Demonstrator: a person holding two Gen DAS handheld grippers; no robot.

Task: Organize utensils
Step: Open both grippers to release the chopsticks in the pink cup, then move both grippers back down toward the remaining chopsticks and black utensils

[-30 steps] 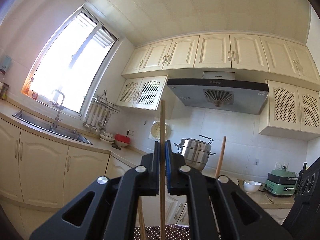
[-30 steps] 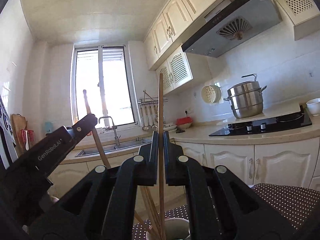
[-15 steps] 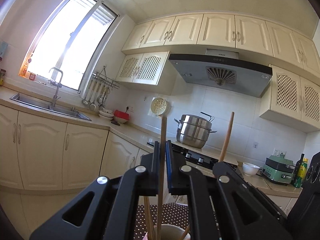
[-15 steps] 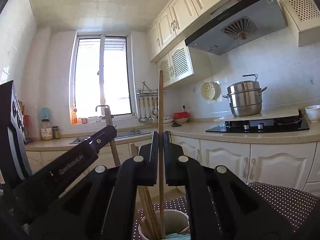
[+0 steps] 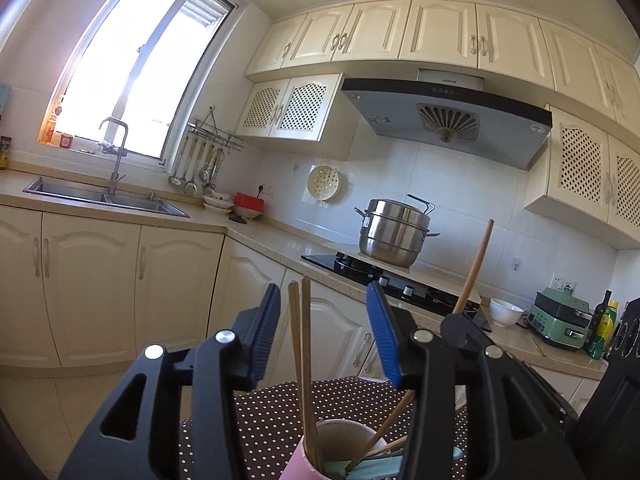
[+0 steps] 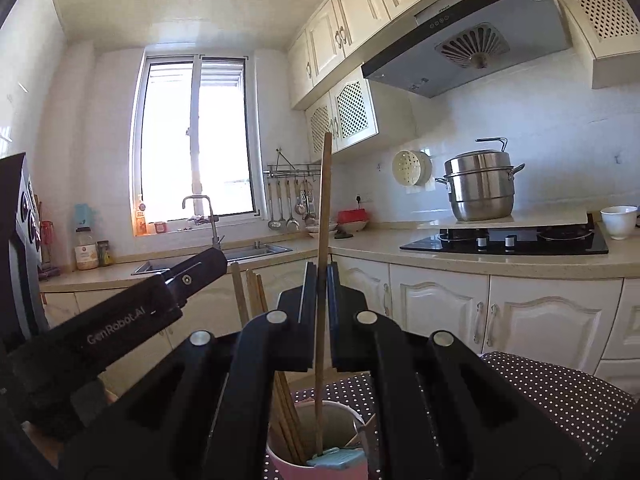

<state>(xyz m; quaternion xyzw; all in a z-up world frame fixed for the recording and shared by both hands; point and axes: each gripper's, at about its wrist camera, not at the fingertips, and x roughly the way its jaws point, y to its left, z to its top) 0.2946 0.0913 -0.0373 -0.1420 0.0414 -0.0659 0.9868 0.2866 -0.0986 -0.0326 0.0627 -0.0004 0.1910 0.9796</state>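
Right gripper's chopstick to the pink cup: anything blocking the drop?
Nothing visible. The chopstick in the right gripper already has its tip inside the pink cup, beside the chopsticks leaning there.

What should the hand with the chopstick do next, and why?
Probably open the right gripper and let go. Its pads are shut on a chopstick whose lower end already sits inside the pink cup, beside the other chopsticks. The left gripper is open, with nothing between its pads, so only this one stick is left to release.
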